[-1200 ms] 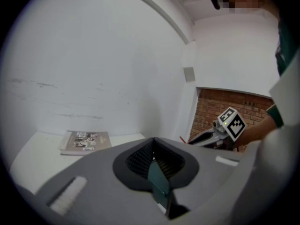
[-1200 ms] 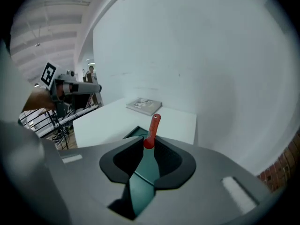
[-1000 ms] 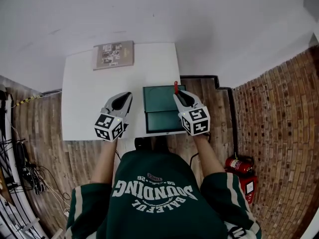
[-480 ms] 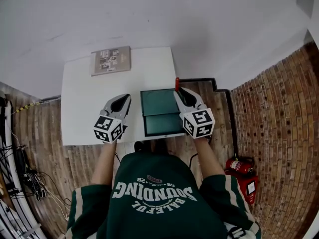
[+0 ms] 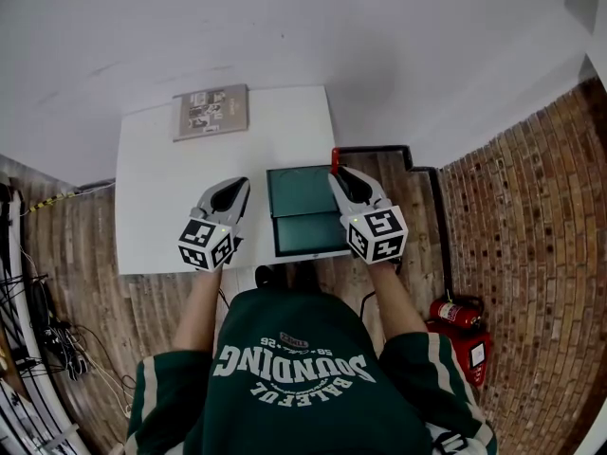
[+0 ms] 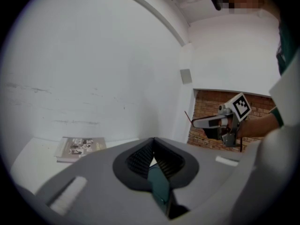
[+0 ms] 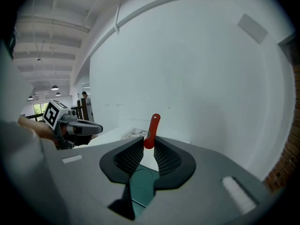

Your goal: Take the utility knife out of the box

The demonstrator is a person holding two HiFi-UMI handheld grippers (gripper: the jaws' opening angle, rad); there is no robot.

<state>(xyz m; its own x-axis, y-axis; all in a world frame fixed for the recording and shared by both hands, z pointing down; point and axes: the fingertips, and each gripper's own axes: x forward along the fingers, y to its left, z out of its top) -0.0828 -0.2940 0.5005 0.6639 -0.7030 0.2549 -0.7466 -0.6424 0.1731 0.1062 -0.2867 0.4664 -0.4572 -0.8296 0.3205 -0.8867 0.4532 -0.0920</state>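
A dark green box [image 5: 305, 233] lies open on the white table [image 5: 161, 207], near its front right corner. My right gripper [image 5: 335, 175] hovers over the box's right side, shut on the red utility knife [image 5: 334, 158], which sticks out past the fingertips. In the right gripper view the knife [image 7: 153, 127] stands up between the ribbed pads [image 7: 165, 156], with the green box below. My left gripper [image 5: 239, 185] hangs just left of the box, jaws together and nothing in them. The left gripper view shows its closed tips [image 6: 152, 144] and the right gripper [image 6: 224, 122] across from it.
A book [image 5: 211, 112] lies at the table's back left. A black frame [image 5: 418, 165] runs along the brick-patterned floor to the right. A red fire extinguisher [image 5: 453, 314] lies by my right side. Cables [image 5: 43, 325] trail at the left. White wall behind the table.
The right gripper with the red knife has shifted slightly toward the box's far right corner. The left gripper has stayed where it was.
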